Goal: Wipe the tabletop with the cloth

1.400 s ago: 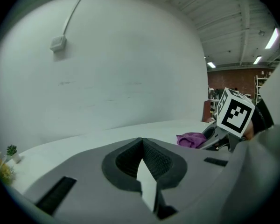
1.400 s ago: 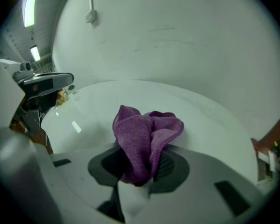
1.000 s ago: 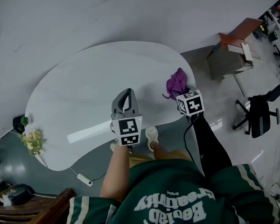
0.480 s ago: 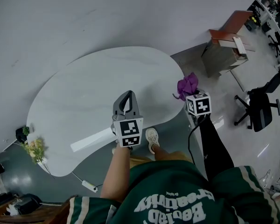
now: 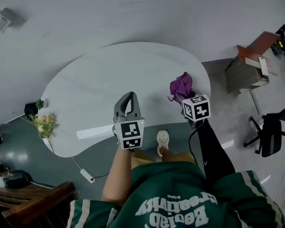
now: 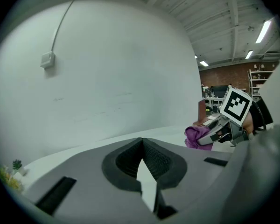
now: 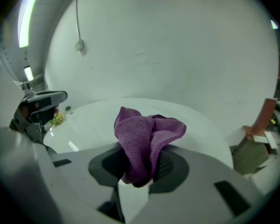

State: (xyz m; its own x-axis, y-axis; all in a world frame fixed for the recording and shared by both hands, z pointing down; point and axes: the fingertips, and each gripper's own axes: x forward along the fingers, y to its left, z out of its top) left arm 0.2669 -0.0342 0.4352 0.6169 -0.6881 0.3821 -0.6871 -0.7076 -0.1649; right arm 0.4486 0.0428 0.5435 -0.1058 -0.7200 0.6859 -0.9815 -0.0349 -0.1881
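A white oval tabletop (image 5: 95,84) fills the middle of the head view. My right gripper (image 5: 183,97) is shut on a bunched purple cloth (image 5: 180,85) above the table's right end. In the right gripper view the cloth (image 7: 147,139) sticks up out of the right gripper (image 7: 139,171), pinched between both jaws. My left gripper (image 5: 128,95) hovers over the table's near edge, shut with nothing in it. In the left gripper view its jaws meet at the tip (image 6: 141,143), and the cloth (image 6: 195,136) shows at the right.
A bunch of flowers (image 5: 44,125) and a small plant (image 5: 38,104) sit at the table's left end. On the floor to the right are a wooden cabinet (image 5: 251,66) and an office chair (image 5: 270,133). A power strip (image 5: 86,175) lies under the near edge, and the person's shoe (image 5: 162,140) is close by.
The head view has swung about. The right gripper, with the cloth, has come back in from the table's right edge to over its right end. The left gripper has kept its place.
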